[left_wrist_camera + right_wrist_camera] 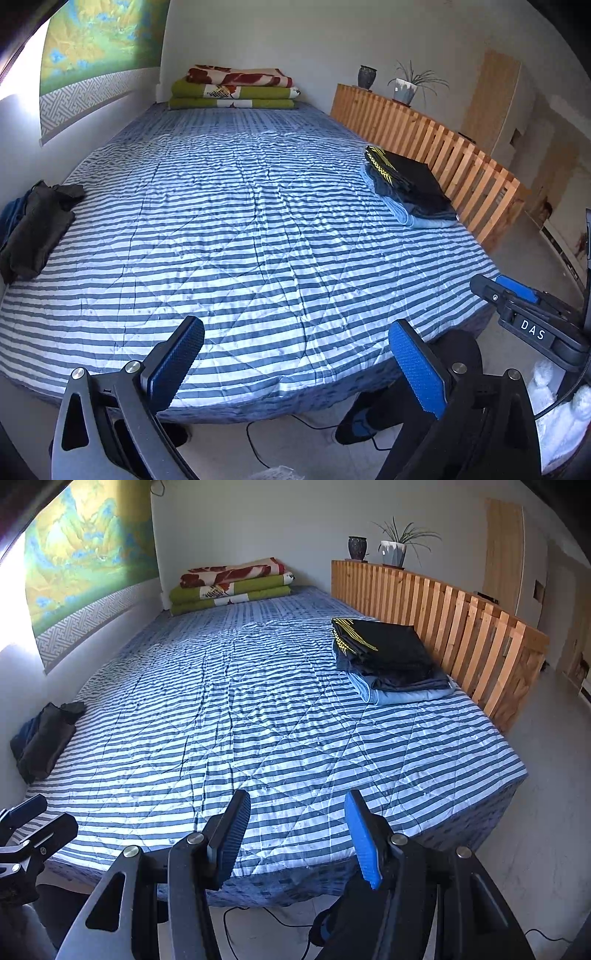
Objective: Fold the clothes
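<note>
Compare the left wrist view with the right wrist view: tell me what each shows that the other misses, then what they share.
Only the left wrist view shows white fluffy fabric at the lower right, and the right gripper from the side, marked DAS.

Only the right wrist view shows the left gripper from the side at its left edge.

Both show the striped bed, the unfolded dark clothes by the wall, the folded stack beside the wooden slat rail, folded blankets, and each view's own gripper open, the left and the right, holding nothing.
</note>
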A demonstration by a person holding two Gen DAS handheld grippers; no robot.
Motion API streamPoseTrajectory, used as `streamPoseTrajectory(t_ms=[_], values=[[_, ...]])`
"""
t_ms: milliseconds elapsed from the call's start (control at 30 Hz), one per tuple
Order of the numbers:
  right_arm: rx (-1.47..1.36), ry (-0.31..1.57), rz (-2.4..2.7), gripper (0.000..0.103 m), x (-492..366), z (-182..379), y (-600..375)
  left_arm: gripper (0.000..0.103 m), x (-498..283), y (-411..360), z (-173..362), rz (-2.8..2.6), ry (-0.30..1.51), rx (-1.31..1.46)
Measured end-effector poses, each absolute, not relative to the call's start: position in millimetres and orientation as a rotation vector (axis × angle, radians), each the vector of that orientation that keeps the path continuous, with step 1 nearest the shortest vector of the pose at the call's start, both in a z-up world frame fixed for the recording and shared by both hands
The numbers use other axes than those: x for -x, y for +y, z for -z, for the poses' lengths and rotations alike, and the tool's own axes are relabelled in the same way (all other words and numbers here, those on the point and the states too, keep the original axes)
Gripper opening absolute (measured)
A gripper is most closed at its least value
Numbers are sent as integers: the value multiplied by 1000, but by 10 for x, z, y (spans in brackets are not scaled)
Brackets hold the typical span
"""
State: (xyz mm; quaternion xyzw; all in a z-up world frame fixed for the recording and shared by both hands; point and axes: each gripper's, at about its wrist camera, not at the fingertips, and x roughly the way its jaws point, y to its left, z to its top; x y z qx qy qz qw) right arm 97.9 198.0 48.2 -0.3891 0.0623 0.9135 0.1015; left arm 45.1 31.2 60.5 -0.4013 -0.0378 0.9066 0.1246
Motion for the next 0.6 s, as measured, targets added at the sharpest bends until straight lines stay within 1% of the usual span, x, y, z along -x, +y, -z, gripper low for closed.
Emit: streamPoseTrajectory(t_ms=[600], values=[[1181, 190, -2683, 49, -898, -414, 2004, 102, -345, 315, -438, -2642, -140, 1206]])
